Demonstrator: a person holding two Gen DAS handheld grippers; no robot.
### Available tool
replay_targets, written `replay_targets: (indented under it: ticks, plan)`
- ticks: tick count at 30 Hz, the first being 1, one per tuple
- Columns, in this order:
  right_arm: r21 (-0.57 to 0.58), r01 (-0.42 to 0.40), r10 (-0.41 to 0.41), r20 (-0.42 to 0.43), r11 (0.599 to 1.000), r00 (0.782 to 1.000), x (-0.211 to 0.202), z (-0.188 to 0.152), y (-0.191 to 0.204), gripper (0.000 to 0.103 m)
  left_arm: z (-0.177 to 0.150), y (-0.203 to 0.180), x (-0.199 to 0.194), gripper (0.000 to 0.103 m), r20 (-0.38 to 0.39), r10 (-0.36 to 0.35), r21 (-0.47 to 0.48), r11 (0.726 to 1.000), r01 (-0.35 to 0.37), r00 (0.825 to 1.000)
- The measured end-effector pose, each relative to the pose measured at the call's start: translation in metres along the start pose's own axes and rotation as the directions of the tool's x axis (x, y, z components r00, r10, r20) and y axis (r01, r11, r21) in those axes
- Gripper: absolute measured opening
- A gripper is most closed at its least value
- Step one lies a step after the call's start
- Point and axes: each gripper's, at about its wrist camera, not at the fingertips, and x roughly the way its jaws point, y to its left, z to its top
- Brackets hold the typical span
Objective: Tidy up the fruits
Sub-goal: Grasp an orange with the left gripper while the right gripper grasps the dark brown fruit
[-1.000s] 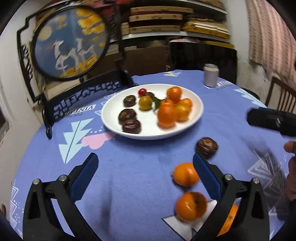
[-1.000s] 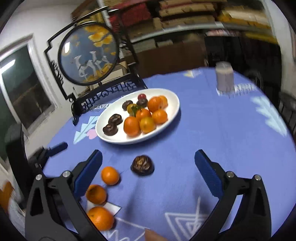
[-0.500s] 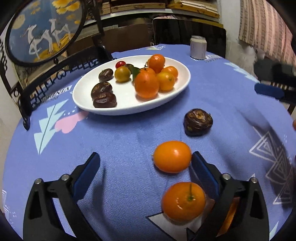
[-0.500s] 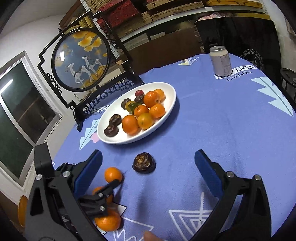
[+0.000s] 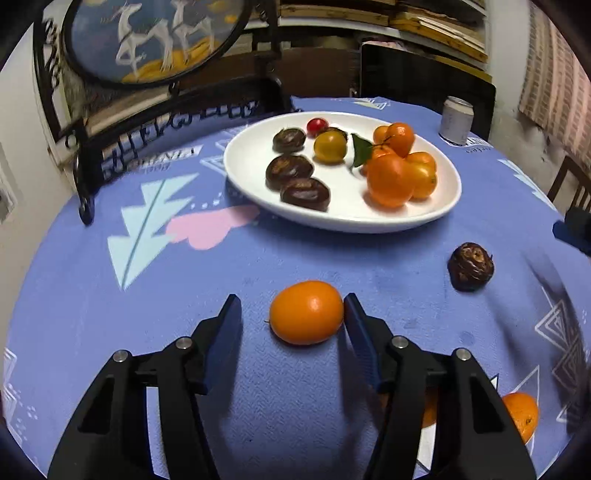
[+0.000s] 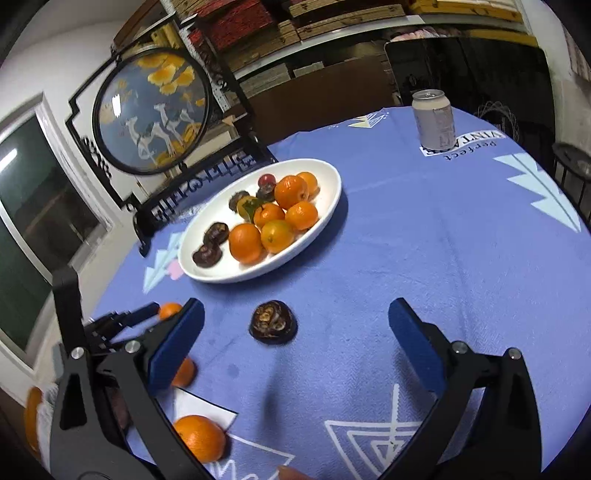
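Lower centre, the left hand-held gripper (image 5: 291, 317), wide 1 second ago, is closing around 1 orange (image 5: 306, 312) on the counter (image 5: 258, 266), ready to lift.

The left gripper (image 5: 291, 314) points down at the table and its jaws are closing around an orange (image 5: 306, 312); the right pad touches it, the left pad is apart. The right gripper (image 6: 295, 325) hovers with jaws wide, holding nothing.

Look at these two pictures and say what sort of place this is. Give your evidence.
Probably a dining or storage room in a home: a round table under a printed blue tablecloth, a white plate of fruit, a framed round deer screen, and shelves of stacked boxes behind.
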Motion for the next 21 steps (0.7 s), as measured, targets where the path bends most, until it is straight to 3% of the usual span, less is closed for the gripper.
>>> replay_targets:
  ticks: [5, 7, 14, 21]
  plan:
    - [-0.114, 0.066, -0.068, -0.007, 0.991, 0.998, 0.011, -0.008, 0.015, 0.101, 0.000, -0.010, 0.000, 0.058, 0.007, -0.041, 0.033, 0.999, 0.041, 0.999]
    - [-0.154, 0.080, -0.083, -0.011, 0.985, 0.996, 0.016, -0.011, 0.019, 0.101, 0.001, -0.001, 0.004, 0.049, -0.011, -0.058, -0.012, 0.998, 0.058, 0.998]
    - [-0.291, 0.123, -0.138, -0.032, 0.949, 0.990, 0.035, -0.024, 0.036, 0.082, 0.000, 0.008, 0.005, 0.046, -0.013, -0.054, -0.041, 0.998, 0.053, 0.998]
    - [-0.354, 0.113, -0.148, -0.073, 0.928, 0.986, 0.052, -0.031, 0.052, 0.078, 0.000, 0.008, 0.005, 0.046, -0.012, -0.054, -0.044, 0.998, 0.054, 0.998]
